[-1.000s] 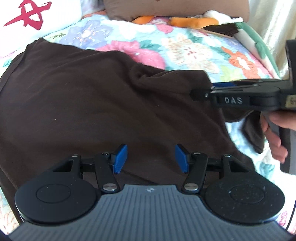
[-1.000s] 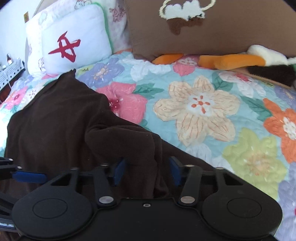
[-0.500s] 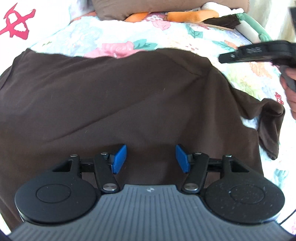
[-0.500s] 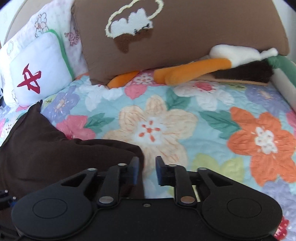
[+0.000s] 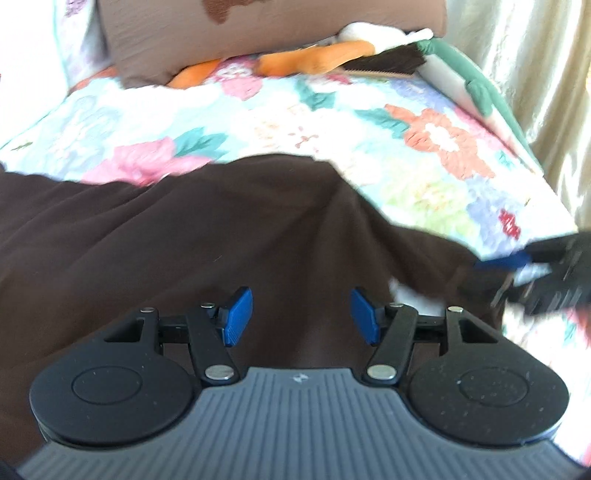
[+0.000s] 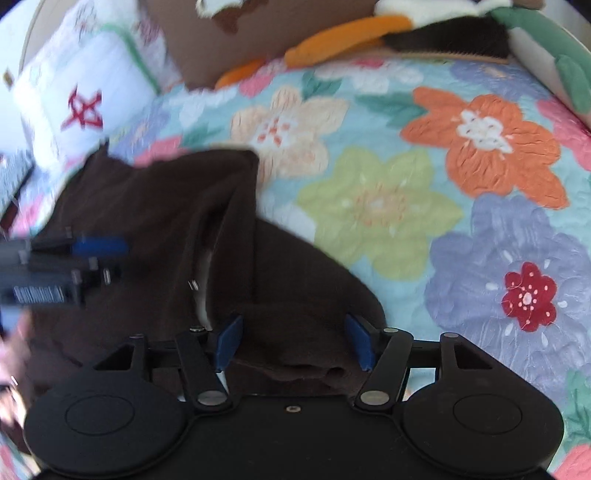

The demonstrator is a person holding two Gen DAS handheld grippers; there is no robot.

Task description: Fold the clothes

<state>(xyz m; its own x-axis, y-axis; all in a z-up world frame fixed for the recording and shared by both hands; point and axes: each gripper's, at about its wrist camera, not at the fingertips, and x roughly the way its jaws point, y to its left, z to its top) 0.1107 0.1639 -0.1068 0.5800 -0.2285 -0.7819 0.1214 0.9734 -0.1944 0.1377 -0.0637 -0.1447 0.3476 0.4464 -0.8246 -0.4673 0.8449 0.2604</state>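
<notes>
on the bed, left wrist view: the left tongs stand wide apart above the dark brown garment, gripping nothing, same spread as half a second ago. the garment lies spread over the floral quilt, its far edge now lower in the view, so more quilt shows beyond it than before. the brown pillow and the orange plush toy sit at the head of the bed and appear nearer than earlier. the right tongs show blurred at the right edge, low beside the garment's right-hand fold; half a second ago they were high in the upper right. their spread cannot be judged from this view.

right wrist view: the right tongs are now wide, with a bunched fold of the garment lying between the blue pads; whether the pads touch the cloth cannot be told. half a second ago they were nearly closed and held clear of the cloth. the garment lies on the quilt with a folded flap reaching toward the white cushion with a red mark. the left tongs appear blurred at the left edge, over the garment; earlier only a sliver of them showed.
</notes>
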